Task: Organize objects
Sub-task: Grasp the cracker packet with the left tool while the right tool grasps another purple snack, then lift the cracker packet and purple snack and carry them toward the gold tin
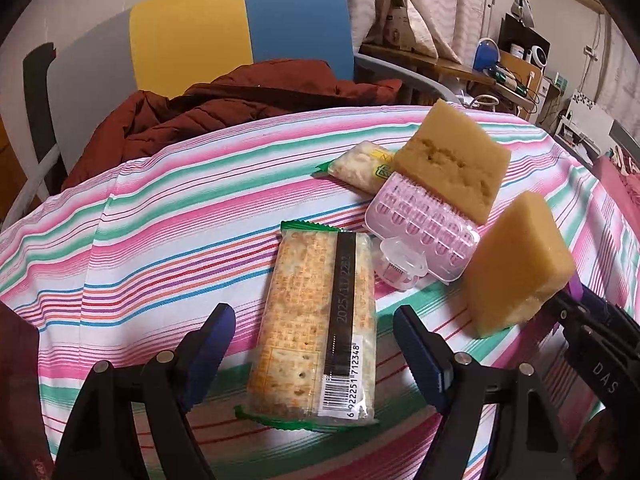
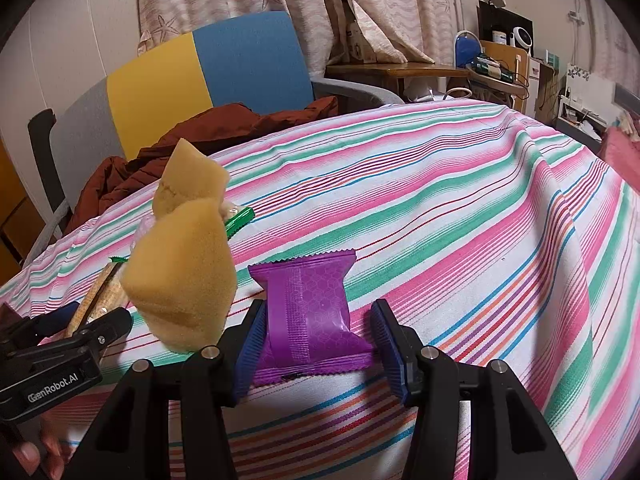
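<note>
A cracker pack (image 1: 316,324) with green ends lies on the striped cloth between the fingers of my open left gripper (image 1: 316,352), not touched. Behind it lie a clear pink hair clip (image 1: 400,266), a pink brush (image 1: 424,236), a yellow sponge (image 1: 452,160) leaning on the brush and a small snack bag (image 1: 360,164). A second yellow sponge (image 1: 516,264) stands at the right; it also shows in the right wrist view (image 2: 184,276). My right gripper (image 2: 320,344) holds a purple snack packet (image 2: 312,312) between its pads, squeezed at the waist.
A striped tablecloth (image 2: 460,200) covers the table. A yellow-and-blue chair (image 1: 240,32) with a dark red jacket (image 1: 224,104) stands behind the far edge. Cluttered shelves and a desk (image 1: 516,64) stand at the back right. The left gripper's body (image 2: 52,364) shows at the lower left.
</note>
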Action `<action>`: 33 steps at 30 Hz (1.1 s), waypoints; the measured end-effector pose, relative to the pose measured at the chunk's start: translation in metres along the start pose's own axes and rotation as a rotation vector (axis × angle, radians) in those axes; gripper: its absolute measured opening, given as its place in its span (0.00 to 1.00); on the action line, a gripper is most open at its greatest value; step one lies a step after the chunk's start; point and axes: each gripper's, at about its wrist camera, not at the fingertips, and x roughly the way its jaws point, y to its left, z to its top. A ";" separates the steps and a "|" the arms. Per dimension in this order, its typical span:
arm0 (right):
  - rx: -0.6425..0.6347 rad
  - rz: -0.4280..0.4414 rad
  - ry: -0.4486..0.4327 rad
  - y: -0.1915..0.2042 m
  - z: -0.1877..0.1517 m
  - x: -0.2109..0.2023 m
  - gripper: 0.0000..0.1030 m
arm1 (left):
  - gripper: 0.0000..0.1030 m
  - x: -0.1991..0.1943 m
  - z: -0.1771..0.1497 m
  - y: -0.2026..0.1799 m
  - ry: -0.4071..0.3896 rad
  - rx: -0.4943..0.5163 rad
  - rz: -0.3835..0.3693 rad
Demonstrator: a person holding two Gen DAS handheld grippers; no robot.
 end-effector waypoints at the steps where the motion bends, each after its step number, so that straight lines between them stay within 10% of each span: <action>1: 0.000 0.000 0.000 0.000 0.000 0.000 0.52 | 0.79 -0.001 -0.001 -0.001 0.000 0.011 -0.002; 6: -0.004 -0.005 0.001 0.001 0.000 0.000 0.52 | 0.48 -0.008 -0.005 0.002 -0.033 0.015 -0.017; 33: -0.107 -0.086 -0.110 0.024 -0.002 -0.026 0.49 | 0.48 -0.068 -0.061 0.034 -0.192 -0.052 -0.061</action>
